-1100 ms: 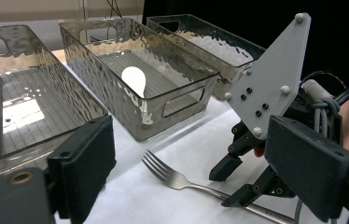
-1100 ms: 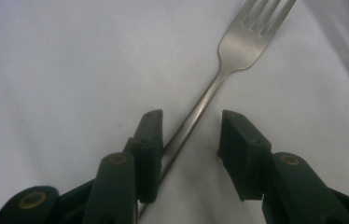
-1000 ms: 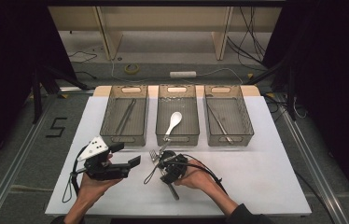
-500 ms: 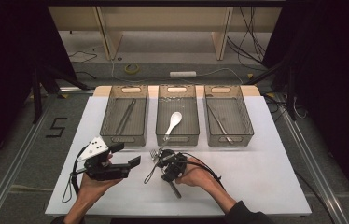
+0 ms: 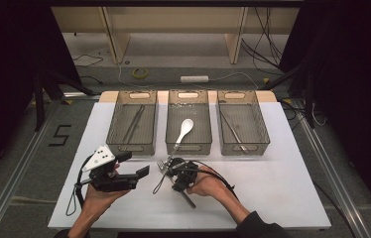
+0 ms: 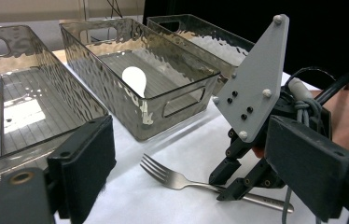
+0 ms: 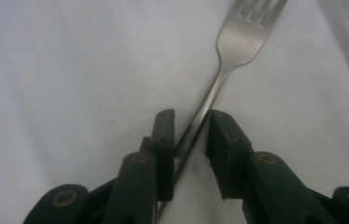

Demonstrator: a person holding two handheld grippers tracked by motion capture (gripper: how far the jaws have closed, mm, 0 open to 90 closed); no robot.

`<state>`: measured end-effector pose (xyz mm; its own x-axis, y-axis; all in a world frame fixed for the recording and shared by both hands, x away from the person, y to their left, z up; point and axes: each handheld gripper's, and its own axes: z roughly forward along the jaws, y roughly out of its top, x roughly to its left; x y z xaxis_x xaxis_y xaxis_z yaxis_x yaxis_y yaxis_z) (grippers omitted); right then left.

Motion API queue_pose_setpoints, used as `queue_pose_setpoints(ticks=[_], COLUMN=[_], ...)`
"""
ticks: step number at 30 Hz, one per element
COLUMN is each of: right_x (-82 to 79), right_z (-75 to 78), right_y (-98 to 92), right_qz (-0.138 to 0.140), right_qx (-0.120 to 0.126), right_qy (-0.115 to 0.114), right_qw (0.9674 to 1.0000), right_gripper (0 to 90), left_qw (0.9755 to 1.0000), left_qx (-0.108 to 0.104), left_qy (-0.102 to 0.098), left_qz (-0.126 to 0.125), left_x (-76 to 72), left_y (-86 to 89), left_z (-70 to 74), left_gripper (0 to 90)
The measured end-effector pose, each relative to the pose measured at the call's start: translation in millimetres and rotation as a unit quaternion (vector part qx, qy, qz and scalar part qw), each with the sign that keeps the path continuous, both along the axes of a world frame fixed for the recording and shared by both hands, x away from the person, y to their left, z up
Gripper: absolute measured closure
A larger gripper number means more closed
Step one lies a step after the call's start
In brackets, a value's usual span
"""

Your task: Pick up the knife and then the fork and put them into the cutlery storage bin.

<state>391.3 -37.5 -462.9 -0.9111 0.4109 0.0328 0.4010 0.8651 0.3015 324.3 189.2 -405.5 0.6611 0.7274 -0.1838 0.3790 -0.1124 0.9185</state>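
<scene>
Since the earlier frame, the right gripper (image 7: 189, 135) fingers have been closing around the fork (image 7: 238, 42) handle, not yet clamped.

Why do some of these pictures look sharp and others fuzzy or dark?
High view: the white table is brightly lit, the room around it nearly black. Left gripper view: the clear bins ripple with glare, while the near jaw pads are blurred. Right gripper view: the right gripper and the fork are soft and dim, with shadow darkening the corners.
</scene>
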Motion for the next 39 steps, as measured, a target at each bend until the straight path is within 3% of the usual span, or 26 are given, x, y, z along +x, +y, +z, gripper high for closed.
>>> queue_pose_setpoints(ticks=[13, 23, 29, 39], right_x=[3.9, 3.4, 4.7, 10.7], right_z=[0.3, 1.8, 12.5, 35.1], right_y=[0.2, -2.1, -10.9, -39.8], right_qz=[-0.002, 0.012, 0.014, -0.020], right_qx=[-0.006, -0.002, 0.021, 0.067], right_qy=[0.000, -0.008, -0.014, -0.028], right_qw=[1.0000, 0.9999, 0.9996, 0.9972], right_gripper=[84.3, 85.0, 85.2, 85.2], left_qw=[1.0000, 1.0000, 1.0000, 1.0000], left_qx=[0.001, -0.003, -0.001, -0.003], left_qy=[0.000, -0.001, -0.001, 0.000], left_qz=[-0.001, 0.002, 0.001, 0.002], left_x=[0.0, 0.1, 0.2, 0.2], left_y=[-0.2, 0.4, 0.5, 0.2], left_z=[0.0, 0.1, 0.1, -0.1], left_gripper=[15.7, 15.7, 15.7, 15.7])
